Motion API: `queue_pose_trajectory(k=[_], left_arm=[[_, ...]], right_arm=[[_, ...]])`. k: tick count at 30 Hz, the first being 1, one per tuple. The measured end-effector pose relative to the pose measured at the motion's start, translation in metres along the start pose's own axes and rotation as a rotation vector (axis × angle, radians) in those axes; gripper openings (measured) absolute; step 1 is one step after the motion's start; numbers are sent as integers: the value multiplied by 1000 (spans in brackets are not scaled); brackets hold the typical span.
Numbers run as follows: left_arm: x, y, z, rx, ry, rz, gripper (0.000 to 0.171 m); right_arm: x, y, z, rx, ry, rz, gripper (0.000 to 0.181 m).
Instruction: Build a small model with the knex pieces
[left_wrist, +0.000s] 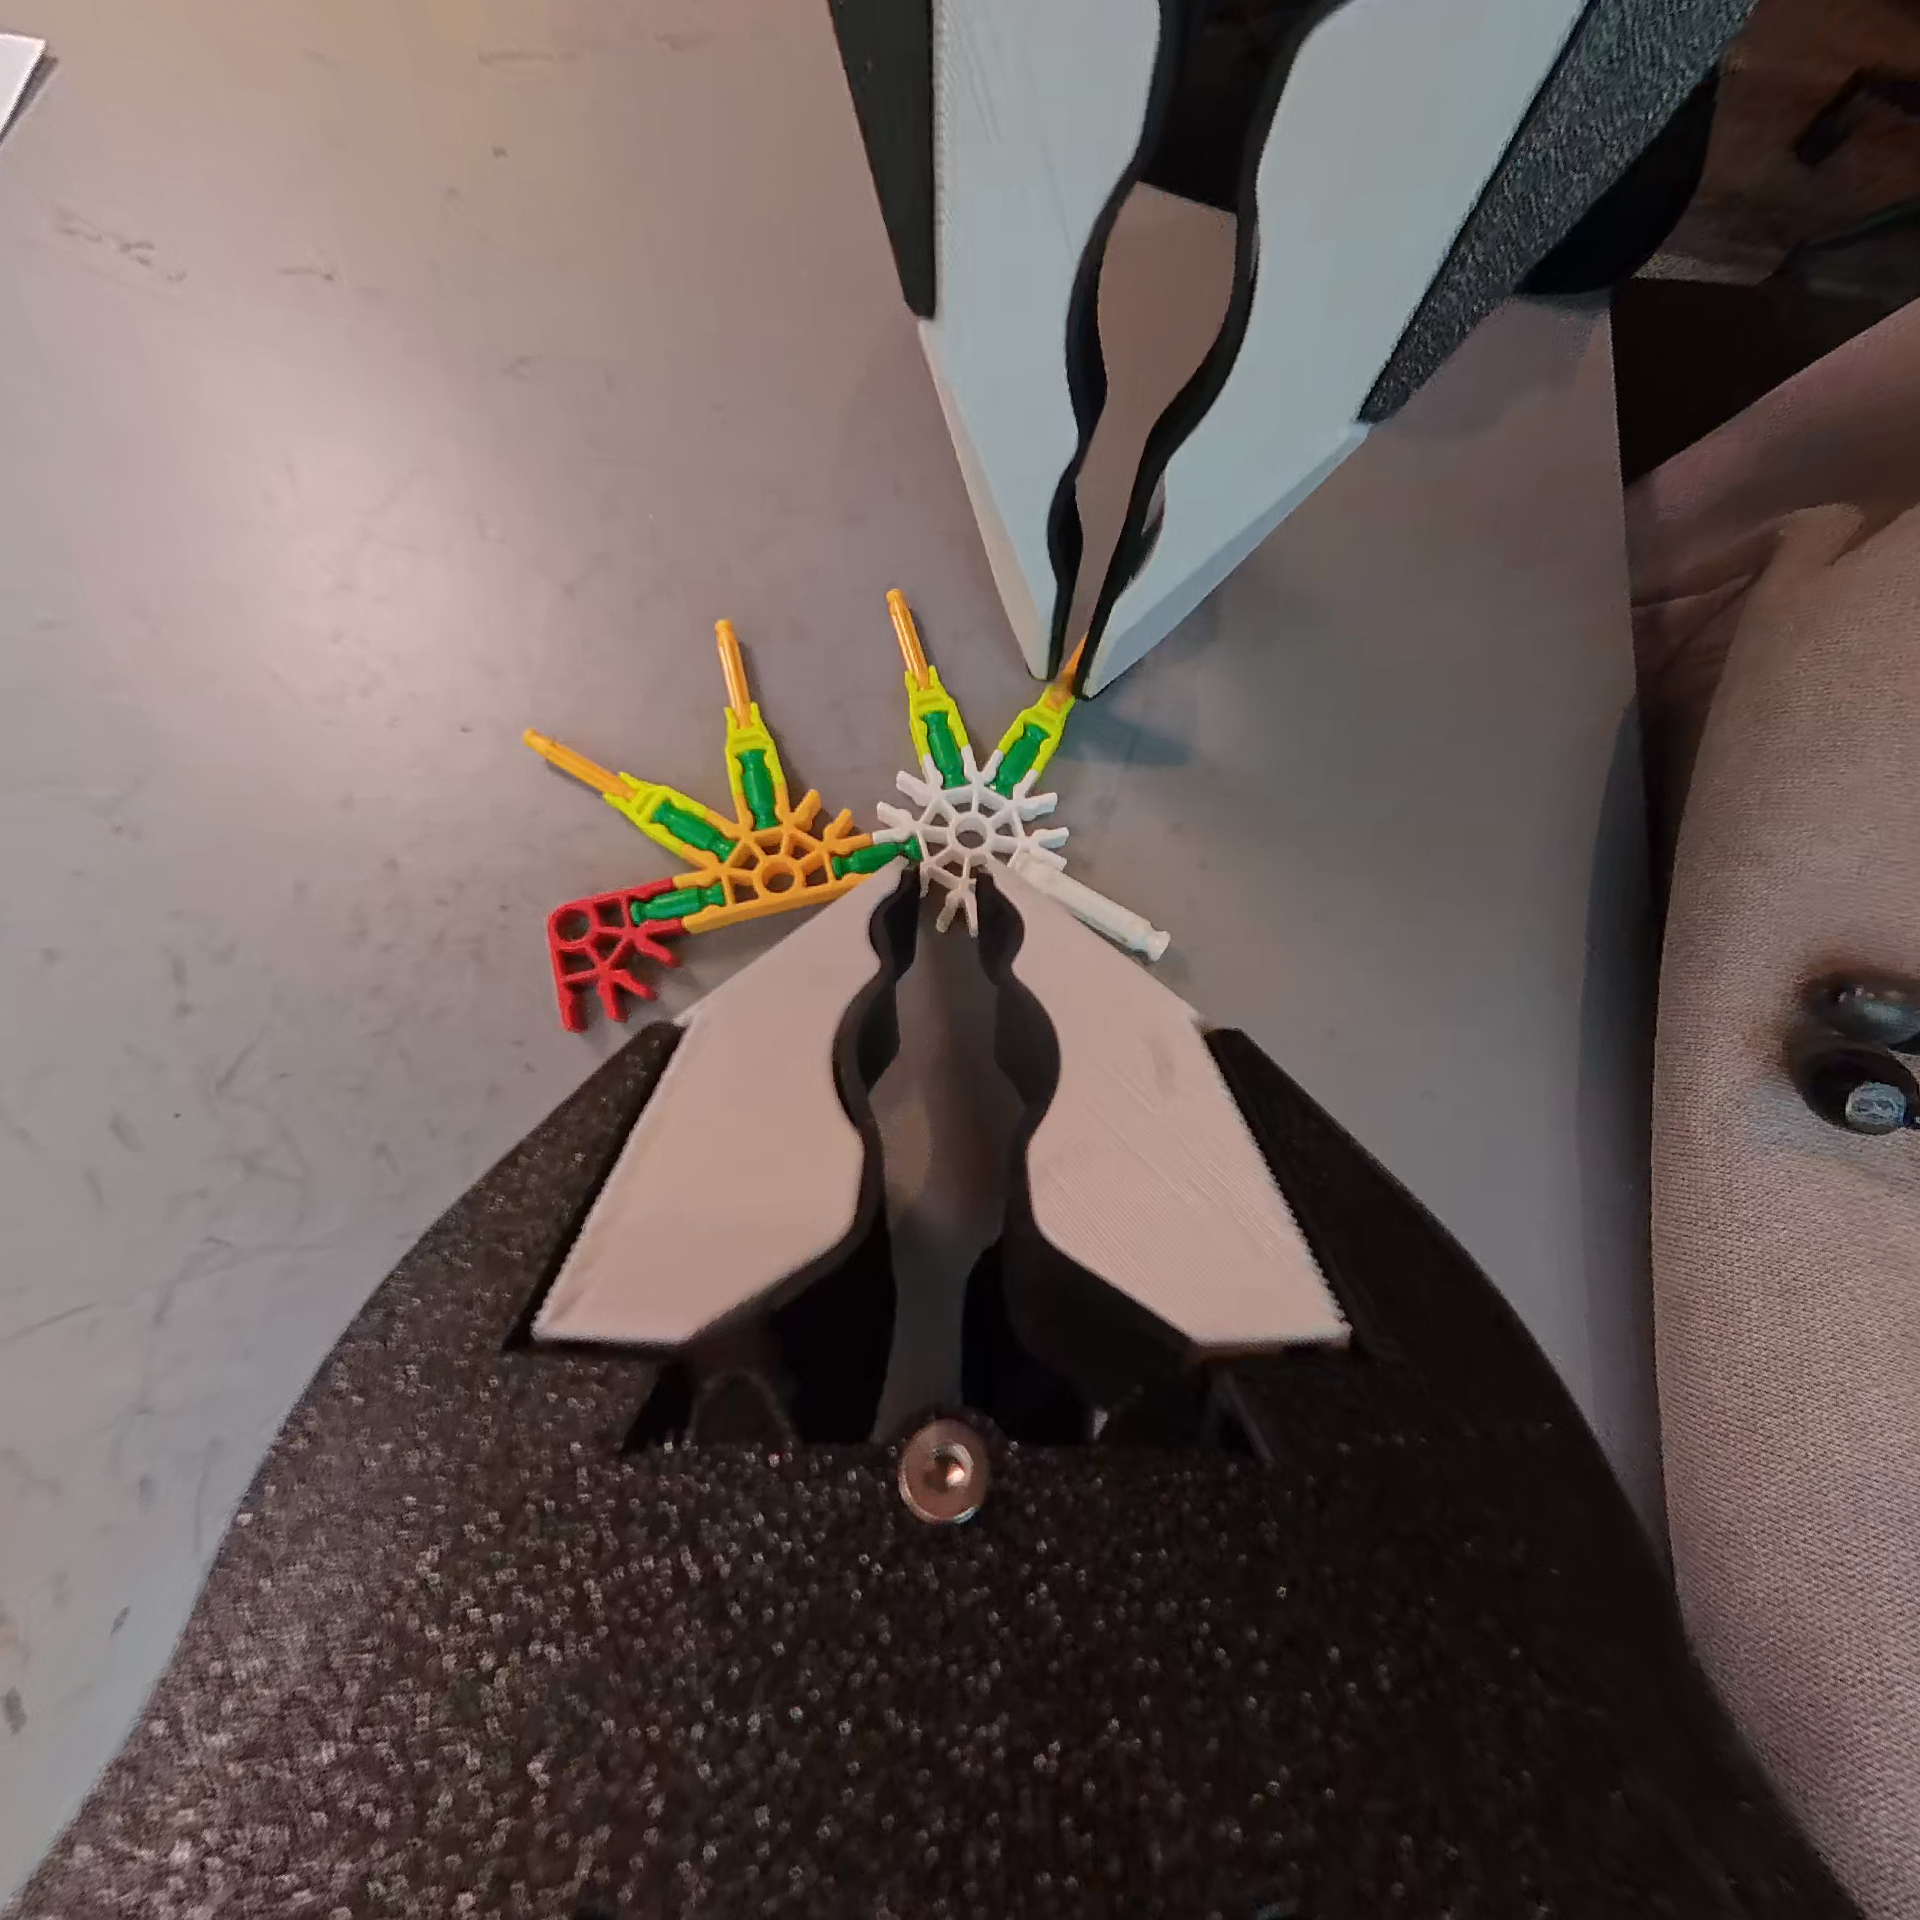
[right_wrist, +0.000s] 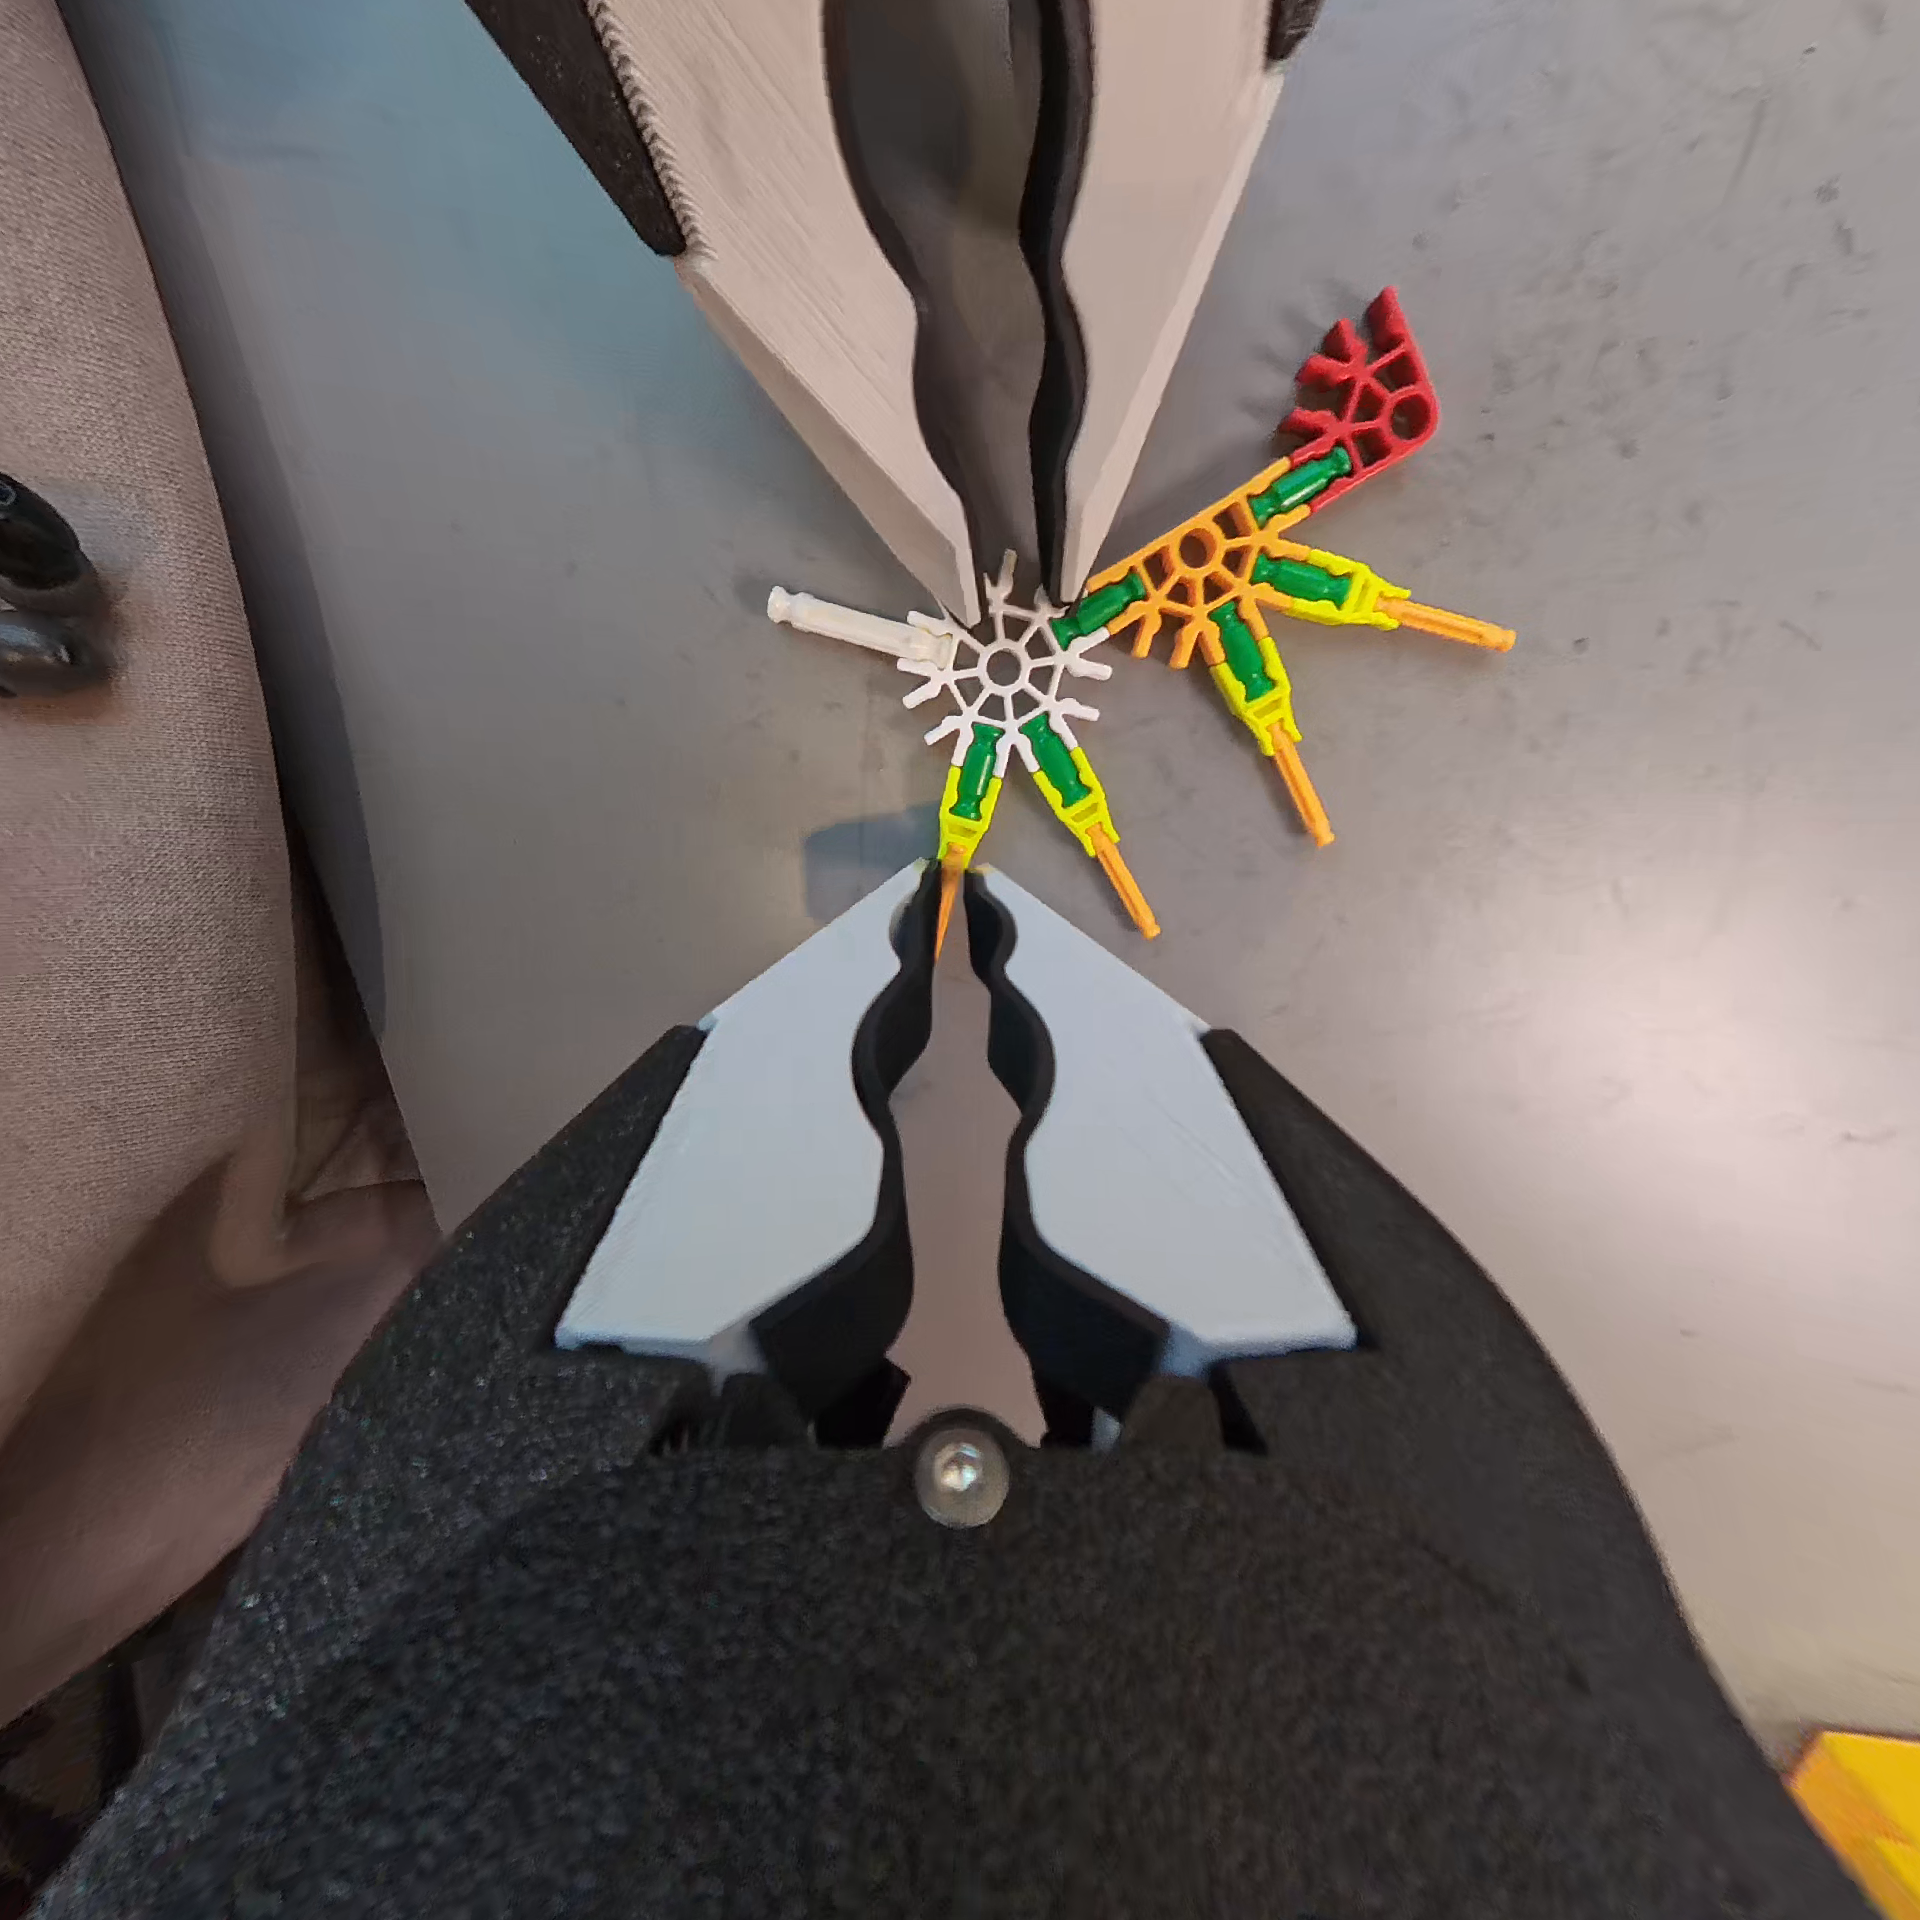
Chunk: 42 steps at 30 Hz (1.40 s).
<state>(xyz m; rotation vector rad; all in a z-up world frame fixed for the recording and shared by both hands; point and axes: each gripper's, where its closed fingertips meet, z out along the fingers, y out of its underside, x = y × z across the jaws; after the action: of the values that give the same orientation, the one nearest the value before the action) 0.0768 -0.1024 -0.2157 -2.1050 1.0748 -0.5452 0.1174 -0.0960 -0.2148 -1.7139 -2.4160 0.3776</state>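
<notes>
A flat toy assembly lies on the grey table (left_wrist: 364, 520). A white snowflake connector (left_wrist: 968, 834) joins an orange half-round connector (left_wrist: 774, 868) and a red corner connector (left_wrist: 603, 956) by short green rods. Yellow clips with thin orange rods fan out, and a white rod (left_wrist: 1101, 914) sticks out to one side. My left gripper (left_wrist: 956, 888), with beige fingers, is shut on one spoke of the white connector. My right gripper (right_wrist: 951, 878), with pale blue fingers, is shut on the end of an orange rod (right_wrist: 945, 914) in a yellow clip (right_wrist: 961, 821). The two grippers face each other across the assembly.
Beige fabric (left_wrist: 1766, 1039) runs along the table's edge, with a dark metal object (left_wrist: 1860, 1049) lying on it. A yellow object (right_wrist: 1860, 1808) sits at the table's corner in the right wrist view. A white sheet's corner (left_wrist: 16, 73) shows far left. Tip to tip, the grippers are about 5 cm apart. From either gripper's tips it is about 35 cm to the yellow object (right_wrist: 1860, 1808).
</notes>
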Motion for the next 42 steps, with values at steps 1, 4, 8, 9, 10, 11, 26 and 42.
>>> queue_pose_trajectory(k=[1,4,8,9,10,11,26,42], left_arm=[[0,0,0,-3,-4,8,11],[2,-1,1,-5,4,8,11],[3,-1,1,-4,3,11,11],[3,-1,1,-5,3,13,11],[3,-1,1,-4,2,13,10],[3,-1,1,-5,2,13,10],[3,-1,1,17,11,-4,10],[2,1,-1,18,22,-8,10]], right_arm=[[0,0,-2,15,-1,14,4],[0,-2,-9,46,-14,36,0],[-3,1,-3,4,-26,10,0],[-2,3,-1,-13,-18,1,0],[-2,2,0,-14,-20,-8,0],[-3,2,1,-23,-24,-11,0],[-3,4,4,-212,-26,-206,0],[-6,8,-7,114,23,17,3]])
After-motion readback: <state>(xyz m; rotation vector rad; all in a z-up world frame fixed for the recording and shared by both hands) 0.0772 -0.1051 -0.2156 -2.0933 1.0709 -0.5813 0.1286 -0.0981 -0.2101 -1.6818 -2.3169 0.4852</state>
